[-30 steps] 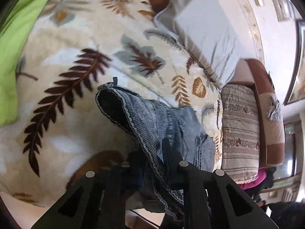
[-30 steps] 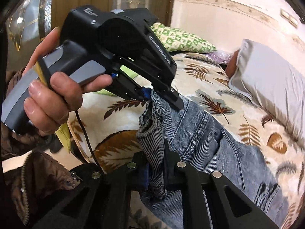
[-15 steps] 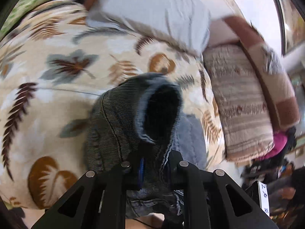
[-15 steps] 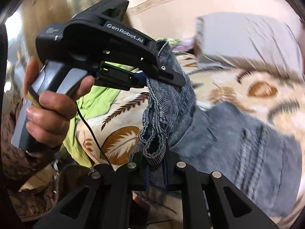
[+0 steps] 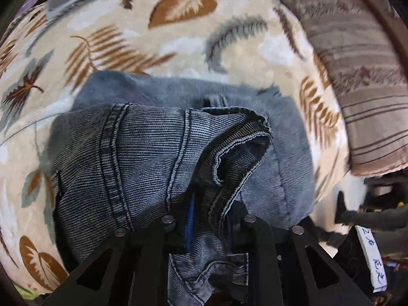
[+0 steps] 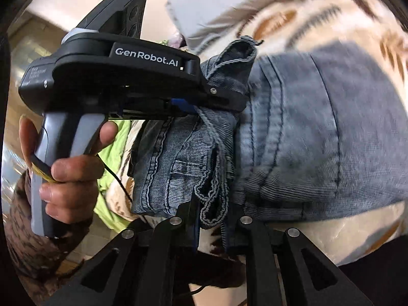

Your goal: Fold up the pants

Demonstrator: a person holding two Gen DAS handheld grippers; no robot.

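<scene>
Blue denim pants (image 5: pixel 142 158) lie on a bed with a leaf-print blanket (image 5: pixel 178 38). My left gripper (image 5: pixel 206 211) is shut on the hem end of the pants and holds it over the lower denim layer (image 5: pixel 285 173). My right gripper (image 6: pixel 211 219) is shut on another bunched hem of the pants (image 6: pixel 318 132). The left gripper (image 6: pixel 224 97) shows in the right wrist view just above and left, pinching the fabric, with a hand (image 6: pixel 68 178) on its handle.
A grey pillow (image 6: pixel 216 2) lies at the head of the bed. A striped brown cushion (image 5: pixel 357 76) sits at the bed's right edge. A green cloth (image 6: pixel 114 153) lies at the left edge. A labelled dark object (image 5: pixel 372 255) stands on the floor.
Both grippers have swung the held hem ends over toward the rest of the pants, so the denim now lies doubled over itself. Both stay shut on the fabric.
</scene>
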